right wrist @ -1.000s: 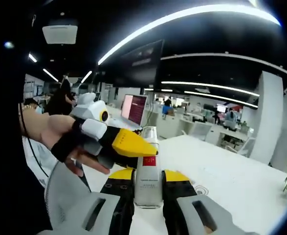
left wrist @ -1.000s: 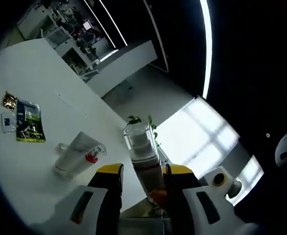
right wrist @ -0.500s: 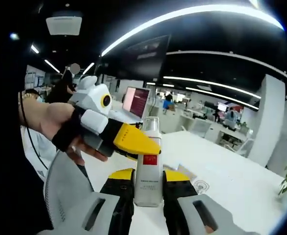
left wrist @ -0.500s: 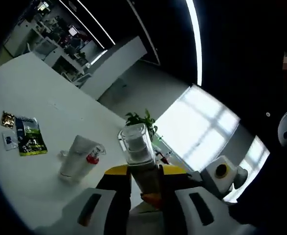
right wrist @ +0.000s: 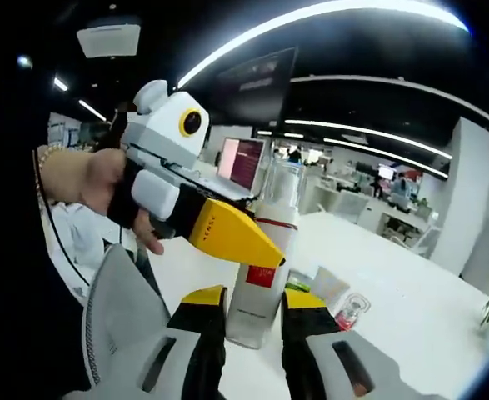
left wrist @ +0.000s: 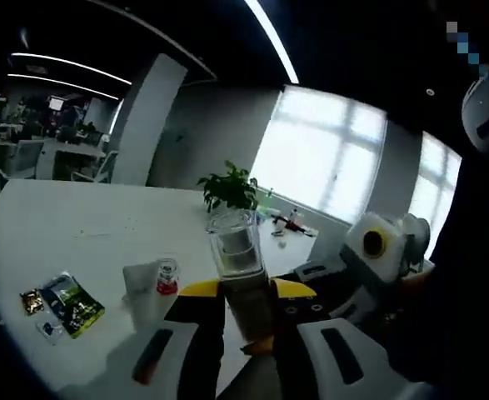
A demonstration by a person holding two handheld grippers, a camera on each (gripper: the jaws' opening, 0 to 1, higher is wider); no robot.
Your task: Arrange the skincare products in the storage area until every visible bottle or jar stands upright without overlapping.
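Both pairs of jaws are clenched on the same bottle (left wrist: 242, 279): the left gripper (left wrist: 246, 293) holds it with its clear cap (left wrist: 234, 243) pointing away from the camera, and the right gripper (right wrist: 244, 302) pinches its white lower body (right wrist: 258, 283), which is tilted in that view. In the right gripper view the left gripper's yellow jaw (right wrist: 230, 236) crosses the bottle's front, with a hand (right wrist: 90, 179) behind it.

Compared with 0.5 s ago, the left gripper view has swung round, so the bench (left wrist: 77, 225) now spreads level rather than slanted, and the plant (left wrist: 228, 188) sits plainly above the cap. In the right gripper view the bottle leans more and the left gripper looms larger.

On the white bench lie a toppled clear container with a red part (left wrist: 157, 279), a green sachet (left wrist: 72, 304) and 2 smaller packets (left wrist: 32, 301) just beside it. Bright windows (left wrist: 334, 158) stand behind, and an open office with ceiling light strips (right wrist: 327, 10) and a lit screen (right wrist: 244, 162).
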